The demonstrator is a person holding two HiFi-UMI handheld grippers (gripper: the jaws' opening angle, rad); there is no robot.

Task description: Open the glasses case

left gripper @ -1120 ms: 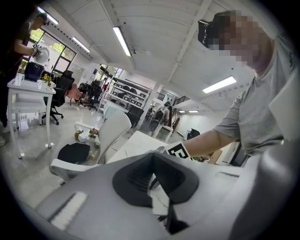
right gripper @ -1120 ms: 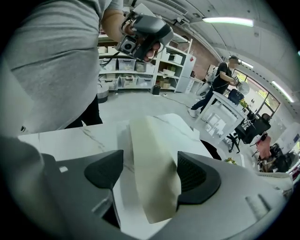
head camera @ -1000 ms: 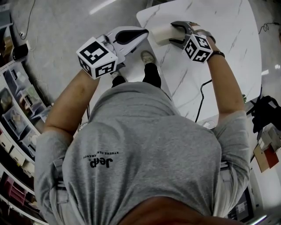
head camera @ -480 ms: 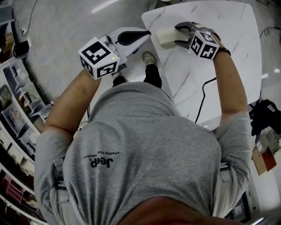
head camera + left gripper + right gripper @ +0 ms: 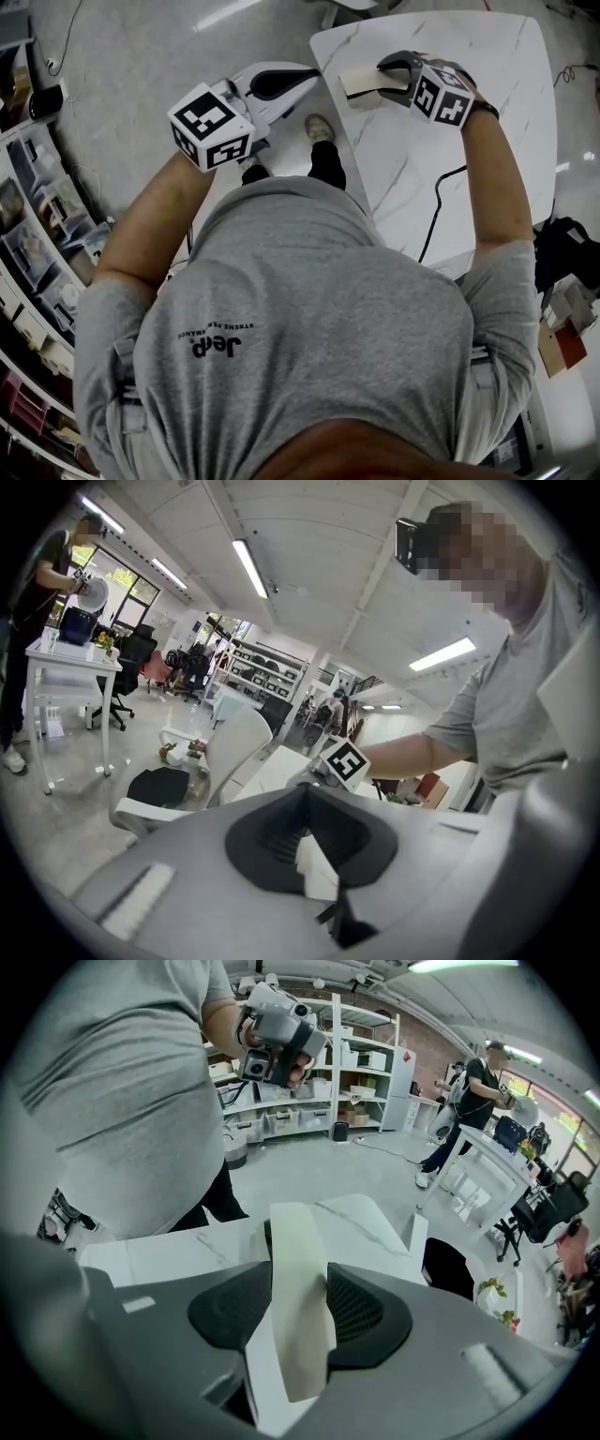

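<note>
Jaws of the right gripper [image 5: 298, 1267] are closing on the glasses case [image 5: 300, 1321], which stands between them as a cream strip; both dark ribbed pads already lie against its sides in the right gripper view. From the head view, the glasses case [image 5: 356, 81] sits on the white marbled table [image 5: 450, 187], near the table's left edge and close to its far corner. The right gripper [image 5: 384, 77] comes at it from the right, tilted steeply downward, one finger above the case and one below it in that picture. A dark line runs along the case's side there, but I cannot tell whether the lid is ajar. The left gripper [image 5: 305, 80] is held in the air off the table's left edge, over the floor and apart from the case. In the left gripper view its jaws meet at the tips, and the left gripper [image 5: 305, 789] carries nothing. A black cable [image 5: 436, 202] trails across the table nearer the person, well apart from the case.
</note>
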